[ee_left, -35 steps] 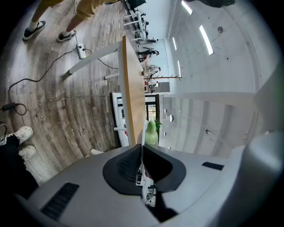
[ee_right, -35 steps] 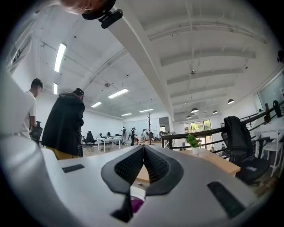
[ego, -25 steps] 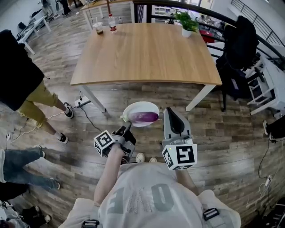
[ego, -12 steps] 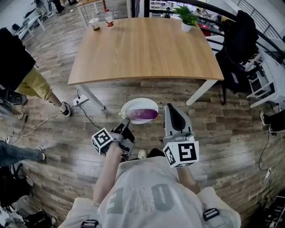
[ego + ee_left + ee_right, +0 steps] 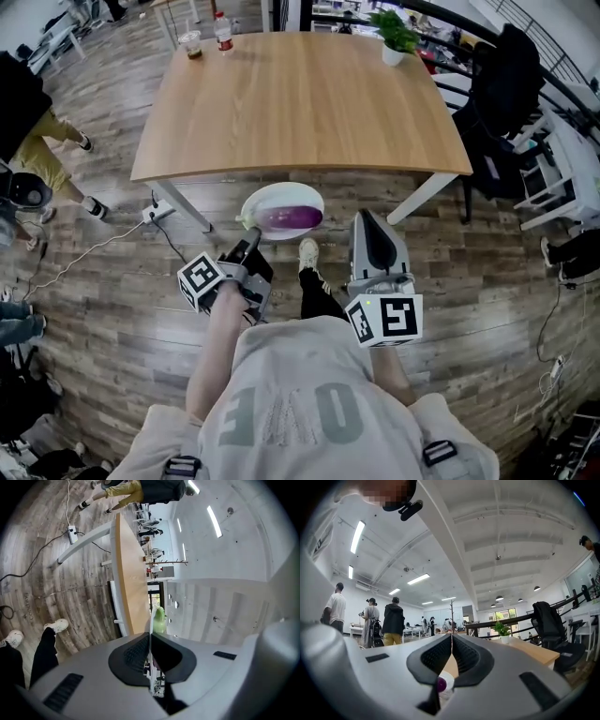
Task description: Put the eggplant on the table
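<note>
A purple eggplant (image 5: 292, 218) with a green stem lies on a white plate (image 5: 258, 195), carried in the air just short of the wooden table's (image 5: 300, 94) near edge. My left gripper (image 5: 251, 240) is shut on the plate's near rim. In the left gripper view the plate (image 5: 151, 618) shows edge-on between the closed jaws of the left gripper (image 5: 151, 637), with the eggplant's stem (image 5: 160, 619) just past it. My right gripper (image 5: 367, 221) hangs to the right of the plate. Seen in its own view, the right gripper (image 5: 451, 641) is shut and holds nothing. The eggplant (image 5: 441, 683) shows low behind it.
A potted plant (image 5: 394, 42) stands at the table's far right, a cup (image 5: 192, 45) and a bottle (image 5: 222, 33) at its far left. A black chair with a jacket (image 5: 506, 103) is to the right. People (image 5: 28, 112) and a power strip with cable (image 5: 150, 211) are on the left.
The plate with the eggplant and both grippers have moved toward the table's near edge. The wearer's foot has stepped forward. The bystanders on the left have shifted.
</note>
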The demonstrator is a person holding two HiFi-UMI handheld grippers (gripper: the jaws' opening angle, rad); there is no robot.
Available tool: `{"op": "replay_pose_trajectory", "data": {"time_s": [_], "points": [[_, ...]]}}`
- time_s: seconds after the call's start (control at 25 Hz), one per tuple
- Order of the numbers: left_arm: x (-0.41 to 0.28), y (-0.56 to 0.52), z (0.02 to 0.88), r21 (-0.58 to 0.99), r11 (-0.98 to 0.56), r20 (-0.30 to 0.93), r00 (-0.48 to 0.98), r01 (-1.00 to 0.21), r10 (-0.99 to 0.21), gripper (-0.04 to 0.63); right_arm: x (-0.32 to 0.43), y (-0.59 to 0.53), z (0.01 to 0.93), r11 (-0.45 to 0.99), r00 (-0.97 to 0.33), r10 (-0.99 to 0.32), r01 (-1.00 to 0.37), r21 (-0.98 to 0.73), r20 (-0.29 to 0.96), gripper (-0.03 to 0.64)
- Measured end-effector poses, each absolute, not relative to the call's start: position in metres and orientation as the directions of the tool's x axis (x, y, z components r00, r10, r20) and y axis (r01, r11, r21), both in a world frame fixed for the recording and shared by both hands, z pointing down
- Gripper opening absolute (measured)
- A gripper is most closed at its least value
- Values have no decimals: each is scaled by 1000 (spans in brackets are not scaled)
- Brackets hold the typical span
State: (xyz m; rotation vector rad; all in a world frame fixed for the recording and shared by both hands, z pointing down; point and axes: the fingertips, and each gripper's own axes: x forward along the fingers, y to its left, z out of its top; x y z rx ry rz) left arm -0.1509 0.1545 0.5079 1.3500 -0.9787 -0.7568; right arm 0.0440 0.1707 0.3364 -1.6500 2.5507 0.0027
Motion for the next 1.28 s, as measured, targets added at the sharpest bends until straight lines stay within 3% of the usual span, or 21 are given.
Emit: {"op": "replay_pose_trajectory", "data": {"time_s": [0.56, 0.84, 1.28], "points": [[-151, -50, 508, 992, 109, 123, 387, -58, -914, 18, 33, -54, 344, 471, -468, -882, -879, -74, -52, 20], [-158, -155, 509, 988, 112, 142, 370, -102, -918, 18, 21, -168, 335, 522, -521, -853, -851, -68, -34, 20], [-158, -242, 541, 972, 187, 228, 387, -141, -894, 18, 21, -259, 350, 524, -528, -849, -844, -113, 5, 20]]}}
